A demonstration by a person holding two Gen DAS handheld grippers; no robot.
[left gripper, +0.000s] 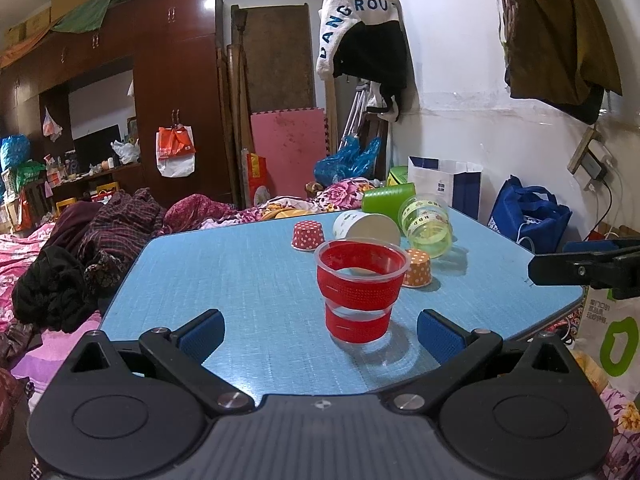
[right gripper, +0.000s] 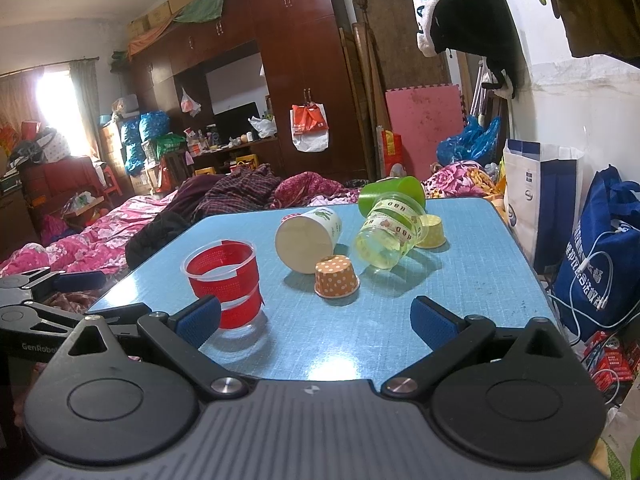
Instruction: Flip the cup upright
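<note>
A clear plastic cup with red bands [left gripper: 359, 290] stands upright on the blue table [left gripper: 240, 264], mouth up. My left gripper [left gripper: 320, 334] is open and empty, its blue pads [left gripper: 202, 334] on either side just in front of the cup, apart from it. In the right wrist view the same cup [right gripper: 224, 280] stands at the left, just beyond the left pad [right gripper: 199, 320]. My right gripper [right gripper: 316, 320] is open and empty over the table's near edge.
Behind the red cup lie a white paper cup [right gripper: 308, 238] on its side, a tilted clear jar with a green lid [right gripper: 390, 230], and upside-down orange [right gripper: 337, 276], red [left gripper: 307, 235] and yellow [right gripper: 432, 233] dotted cups. Bags [right gripper: 600, 256] stand right, a bed [right gripper: 100, 236] left.
</note>
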